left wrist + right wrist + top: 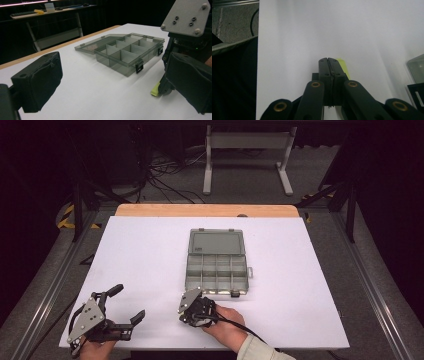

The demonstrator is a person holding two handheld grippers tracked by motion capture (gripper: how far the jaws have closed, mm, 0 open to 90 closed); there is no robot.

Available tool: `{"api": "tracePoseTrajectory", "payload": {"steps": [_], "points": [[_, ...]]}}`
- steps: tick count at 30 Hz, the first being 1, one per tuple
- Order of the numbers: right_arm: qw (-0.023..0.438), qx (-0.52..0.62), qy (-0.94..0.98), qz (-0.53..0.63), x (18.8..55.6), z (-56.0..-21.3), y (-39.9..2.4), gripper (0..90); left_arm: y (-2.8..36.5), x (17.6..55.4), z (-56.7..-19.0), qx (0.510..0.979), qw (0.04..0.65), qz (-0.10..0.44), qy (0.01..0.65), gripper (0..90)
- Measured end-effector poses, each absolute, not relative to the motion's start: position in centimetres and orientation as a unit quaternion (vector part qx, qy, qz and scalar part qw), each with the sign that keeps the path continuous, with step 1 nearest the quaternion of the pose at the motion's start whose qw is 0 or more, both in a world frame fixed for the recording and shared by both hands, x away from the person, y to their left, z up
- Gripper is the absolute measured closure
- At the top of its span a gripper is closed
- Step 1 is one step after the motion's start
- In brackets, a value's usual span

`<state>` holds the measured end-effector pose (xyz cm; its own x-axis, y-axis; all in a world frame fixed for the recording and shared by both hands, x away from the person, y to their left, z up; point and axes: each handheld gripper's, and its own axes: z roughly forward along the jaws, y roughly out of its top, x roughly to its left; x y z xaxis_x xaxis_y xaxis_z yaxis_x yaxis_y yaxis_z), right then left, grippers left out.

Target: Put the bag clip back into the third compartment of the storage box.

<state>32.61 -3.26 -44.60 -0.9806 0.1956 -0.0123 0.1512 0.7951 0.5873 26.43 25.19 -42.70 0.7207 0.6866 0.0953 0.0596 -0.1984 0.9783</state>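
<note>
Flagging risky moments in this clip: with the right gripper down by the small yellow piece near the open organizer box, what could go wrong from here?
1. The right gripper has its jaws closed beside the yellow piece, apparently not on it; it may push it instead of gripping.
2. The compartment box sits close by, so a sweep could nudge it.
3. The left gripper hangs open away from the box, so nothing steadies it.

Lab or workshop: white-topped table (150,250), metal frame rails (45,285), floor cables (165,175), dark surroundings, far workbench (50,12).
</note>
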Motion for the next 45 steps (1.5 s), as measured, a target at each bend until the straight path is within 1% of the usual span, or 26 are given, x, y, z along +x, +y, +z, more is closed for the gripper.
{"api": "tracePoseTrajectory", "payload": {"steps": [9, 13, 15, 16, 17, 20, 21, 23, 26, 31, 34, 39, 45], "points": [[0.034, 0.099, 0.945, 0.311, 33.0, -44.8, -3.3, 90.0, 25.2, 26.5, -42.7, 0.725, 0.579, 0.271, 0.256, 1.8], [0.013, 0.088, 0.940, 0.328, 32.8, -44.3, -3.4, 90.0, 25.2, 26.5, -42.7, 0.726, 0.578, 0.272, 0.256, 1.8], [0.011, 0.080, 0.937, 0.339, 32.6, -43.8, -3.6, 87.4, 25.3, 26.5, -42.7, 0.727, 0.577, 0.271, 0.256, 1.8], [0.014, 0.078, 0.936, 0.344, 32.5, -43.4, -3.7, 83.4, 25.3, 26.5, -42.7, 0.726, 0.577, 0.271, 0.257, 1.8], [0.017, 0.079, 0.935, 0.346, 32.4, -43.2, -3.8, 76.8, 25.3, 26.5, -42.7, 0.725, 0.579, 0.272, 0.256, 1.8], [0.025, 0.082, 0.934, 0.346, 32.4, -42.5, -3.9, 43.6, 25.3, 26.5, -42.7, 0.726, 0.577, 0.271, 0.257, 1.8], [0.025, 0.082, 0.934, 0.346, 32.4, -42.5, -3.9, 43.6, 25.3, 26.5, -42.7, 0.726, 0.577, 0.271, 0.257, 1.8], [0.039, 0.082, 0.935, 0.343, 32.4, -42.0, -4.0, 27.8, 25.3, 26.5, -42.7, 0.726, 0.577, 0.271, 0.257, 1.8], [0.049, 0.082, 0.932, 0.351, 32.4, -41.4, -4.2, 19.1, 25.3, 26.5, -42.7, 0.726, 0.578, 0.271, 0.256, 1.8], [0.057, 0.092, 0.932, 0.347, 32.8, -40.9, -4.7, 15.6, 25.3, 26.5, -42.7, 0.725, 0.578, 0.272, 0.257, 1.7], [0.056, 0.094, 0.933, 0.344, 33.0, -40.9, -4.8, 15.1, 25.3, 26.5, -42.7, 0.723, 0.579, 0.272, 0.260, 1.7], [0.068, 0.100, 0.935, 0.334, 33.5, -40.9, -5.2, 16.0, 25.4, 26.5, -42.7, 0.723, 0.579, 0.271, 0.260, 1.6], [0.061, 0.113, 0.939, 0.320, 34.0, -41.4, -5.3, 14.0, 25.4, 26.5, -42.7, 0.724, 0.580, 0.271, 0.259, 1.6]]}}
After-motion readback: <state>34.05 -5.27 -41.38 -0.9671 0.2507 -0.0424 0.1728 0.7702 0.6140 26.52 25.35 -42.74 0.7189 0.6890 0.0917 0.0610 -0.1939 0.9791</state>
